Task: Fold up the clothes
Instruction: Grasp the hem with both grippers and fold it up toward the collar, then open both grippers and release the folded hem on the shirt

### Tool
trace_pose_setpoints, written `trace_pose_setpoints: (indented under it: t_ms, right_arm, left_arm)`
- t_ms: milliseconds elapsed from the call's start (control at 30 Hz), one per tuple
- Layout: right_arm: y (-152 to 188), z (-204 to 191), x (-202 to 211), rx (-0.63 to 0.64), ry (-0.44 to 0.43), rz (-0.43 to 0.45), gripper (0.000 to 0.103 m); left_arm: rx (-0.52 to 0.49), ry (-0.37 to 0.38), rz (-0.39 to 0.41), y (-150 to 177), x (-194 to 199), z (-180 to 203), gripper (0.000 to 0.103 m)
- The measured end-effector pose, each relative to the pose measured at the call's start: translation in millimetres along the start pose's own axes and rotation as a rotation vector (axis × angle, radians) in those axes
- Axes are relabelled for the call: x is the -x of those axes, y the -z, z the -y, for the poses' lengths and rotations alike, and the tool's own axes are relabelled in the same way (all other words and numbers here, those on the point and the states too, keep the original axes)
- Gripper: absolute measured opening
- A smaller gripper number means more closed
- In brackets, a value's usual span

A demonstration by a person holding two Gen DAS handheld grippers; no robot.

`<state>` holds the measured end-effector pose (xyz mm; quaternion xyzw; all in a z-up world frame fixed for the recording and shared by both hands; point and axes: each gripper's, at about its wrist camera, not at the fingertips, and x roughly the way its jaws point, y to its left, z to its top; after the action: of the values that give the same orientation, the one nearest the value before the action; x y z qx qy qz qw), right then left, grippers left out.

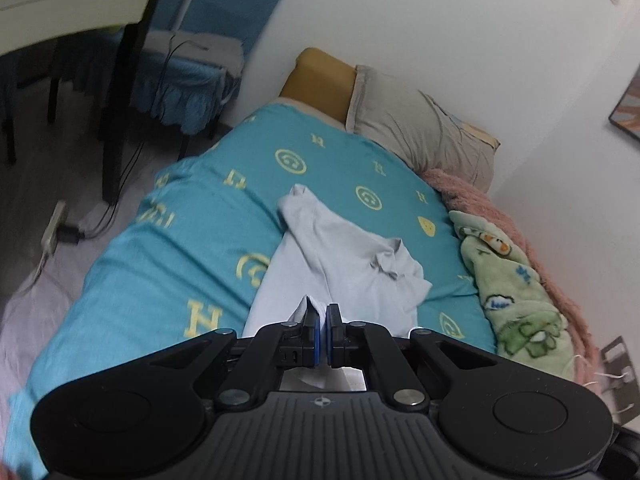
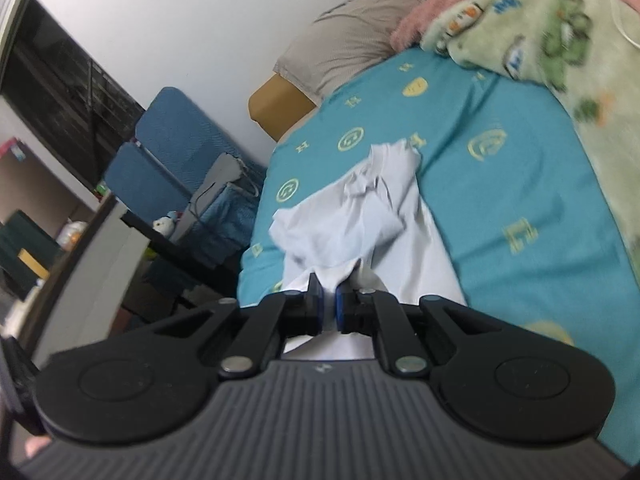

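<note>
A pale grey polo shirt is lying rumpled on the teal bedsheet, collar toward the pillow. The left gripper is pinching its near edge tight, and the right gripper is clamping a bunch of the same cloth. A green blanket is lying beside it.
</note>
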<state>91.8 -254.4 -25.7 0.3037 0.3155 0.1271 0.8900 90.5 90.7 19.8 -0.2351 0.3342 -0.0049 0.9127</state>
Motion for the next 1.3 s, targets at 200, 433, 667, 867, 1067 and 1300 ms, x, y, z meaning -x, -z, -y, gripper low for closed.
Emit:
trace_pose_setpoints:
  t_ms: [200, 433, 667, 867, 1067, 1300]
  right_arm:
    - [-15, 19, -69, 0.065, 0.031, 0.011, 0.009]
    - [-5, 41, -145, 0.168, 0.101, -0.035, 0.010]
    - [9, 39, -174, 0.285, 0.190, -0.078, 0.011]
    - [7, 23, -151, 0.300, 0.193, -0.045, 0.033]
    - [14, -3, -93, 0.336, 0.171, 0.049, 0.080]
    - [32, -26, -34, 0.369, 0.137, 0.104, 0.080]
  left_arm:
    - [-0.089, -0.030, 0.018, -11, -74, 7, 0.003]
    - [-0.217, -0.097, -0.013, 8, -164, -7, 0.004]
    - [-0.347, -0.131, -0.057, 24, -194, -7, 0.006]
    - [-0.418, -0.120, -0.008, 30, -158, 5, 0.053]
    - [-0.488, -0.083, 0.043, 43, -98, 22, 0.068]
    - [-0.485, -0.024, 0.109, 71, -16, 23, 0.083]
